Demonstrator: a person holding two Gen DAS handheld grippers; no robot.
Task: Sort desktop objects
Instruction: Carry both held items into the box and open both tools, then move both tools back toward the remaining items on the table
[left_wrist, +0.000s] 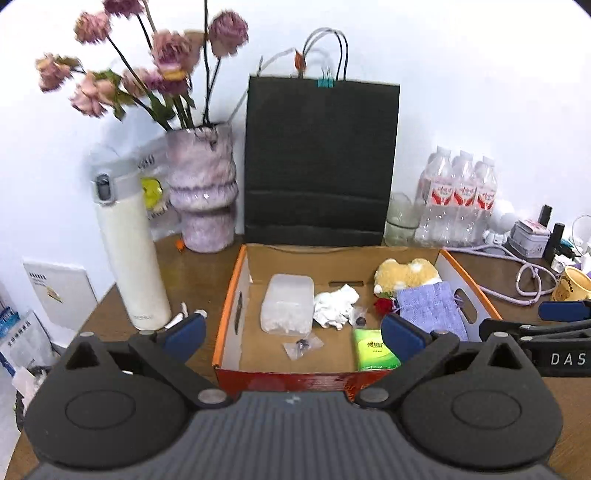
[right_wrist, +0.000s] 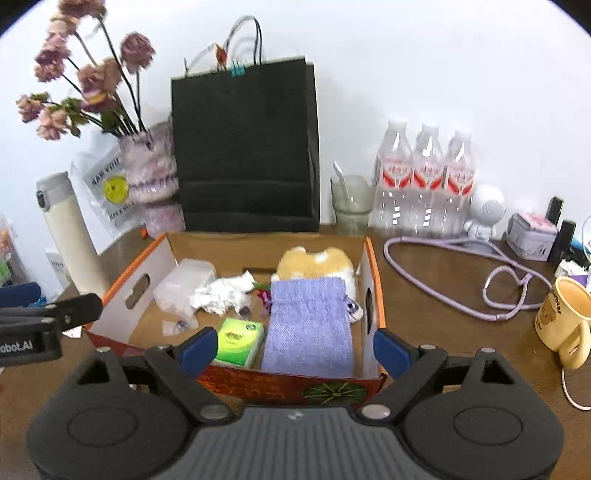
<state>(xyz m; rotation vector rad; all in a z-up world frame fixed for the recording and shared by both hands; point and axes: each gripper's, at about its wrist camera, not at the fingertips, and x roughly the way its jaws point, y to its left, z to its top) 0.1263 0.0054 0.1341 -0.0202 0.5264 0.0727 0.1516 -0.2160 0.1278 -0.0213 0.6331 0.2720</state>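
An orange-rimmed cardboard box (left_wrist: 240, 291) (right_wrist: 162, 266) stands on the wooden desk. Inside lie a clear plastic case (left_wrist: 286, 306) (right_wrist: 183, 284), crumpled white tissue (left_wrist: 336, 306) (right_wrist: 221, 291), a green tissue pack (left_wrist: 373, 349) (right_wrist: 238, 341), a purple knitted pouch (left_wrist: 430, 308) (right_wrist: 308, 325) and a yellow plush toy (left_wrist: 406, 275) (right_wrist: 314, 262). My left gripper (left_wrist: 293, 336) hangs open in front of the box's near wall, holding nothing. Beside it, my right gripper (right_wrist: 294, 350) is open and empty over the box's right half.
Behind the box stand a black paper bag (left_wrist: 321, 158), a vase of dried flowers (left_wrist: 203, 192) and a white thermos (left_wrist: 129, 258). To the right are water bottles (right_wrist: 424, 181), a glass (right_wrist: 351, 203), a purple cable (right_wrist: 509, 288) and a yellow mug (right_wrist: 565, 321).
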